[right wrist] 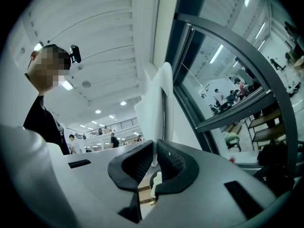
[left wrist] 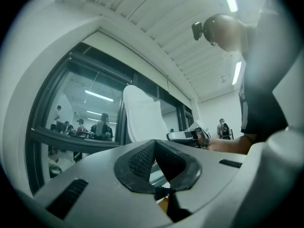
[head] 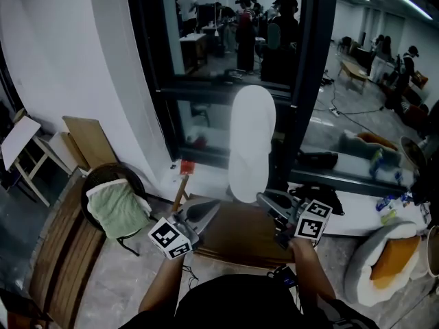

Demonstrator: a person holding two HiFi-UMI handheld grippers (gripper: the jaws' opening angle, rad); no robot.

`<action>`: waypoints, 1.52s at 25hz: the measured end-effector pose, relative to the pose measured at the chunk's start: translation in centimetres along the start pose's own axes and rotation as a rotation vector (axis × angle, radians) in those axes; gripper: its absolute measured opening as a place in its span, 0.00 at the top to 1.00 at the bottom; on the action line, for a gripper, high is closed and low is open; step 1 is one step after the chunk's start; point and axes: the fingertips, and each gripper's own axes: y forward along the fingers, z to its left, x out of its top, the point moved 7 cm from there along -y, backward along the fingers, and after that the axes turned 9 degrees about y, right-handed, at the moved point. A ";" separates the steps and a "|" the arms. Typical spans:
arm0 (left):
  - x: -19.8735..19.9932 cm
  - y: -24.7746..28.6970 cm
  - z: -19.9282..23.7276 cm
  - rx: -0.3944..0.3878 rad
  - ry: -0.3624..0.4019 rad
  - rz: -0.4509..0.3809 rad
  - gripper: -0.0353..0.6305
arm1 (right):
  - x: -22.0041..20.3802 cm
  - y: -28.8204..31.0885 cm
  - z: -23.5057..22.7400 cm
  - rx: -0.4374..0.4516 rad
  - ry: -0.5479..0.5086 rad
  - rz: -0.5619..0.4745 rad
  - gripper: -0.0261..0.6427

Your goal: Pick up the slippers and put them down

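Note:
A white slipper (head: 251,139) stands upright in the air in front of the dark window frame. In the right gripper view the slipper (right wrist: 155,103) shows edge-on, running down between the pads. My right gripper (head: 265,201) is shut on its lower end. My left gripper (head: 208,211) hovers to the left of the slipper's lower end, apart from it, with its jaws shut and nothing between them. From the left gripper view the slipper (left wrist: 142,115) rises beyond the closed jaws, and the right gripper (left wrist: 187,136) shows beside it. I see one slipper only.
Below both grippers lies a brown wooden surface (head: 240,238). A chair with a green cushion (head: 116,208) and wooden boards (head: 62,252) stand at the left. A round pet bed with an orange cushion (head: 391,259) lies at the right. A glass wall (head: 226,26) with people behind it fills the back.

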 end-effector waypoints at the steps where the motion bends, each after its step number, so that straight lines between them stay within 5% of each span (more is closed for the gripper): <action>1: 0.0 0.1 0.1 -0.003 0.003 -0.001 0.93 | 0.1 0.1 -0.1 -0.001 0.000 0.002 0.90; 22: -0.4 1.3 0.6 -0.043 0.033 0.003 0.93 | 0.5 0.4 -1.6 -0.011 0.006 -0.006 0.90; 38: -5.2 0.9 0.0 0.000 -0.091 0.087 0.93 | -3.5 -0.3 -5.3 -0.062 0.161 0.050 0.90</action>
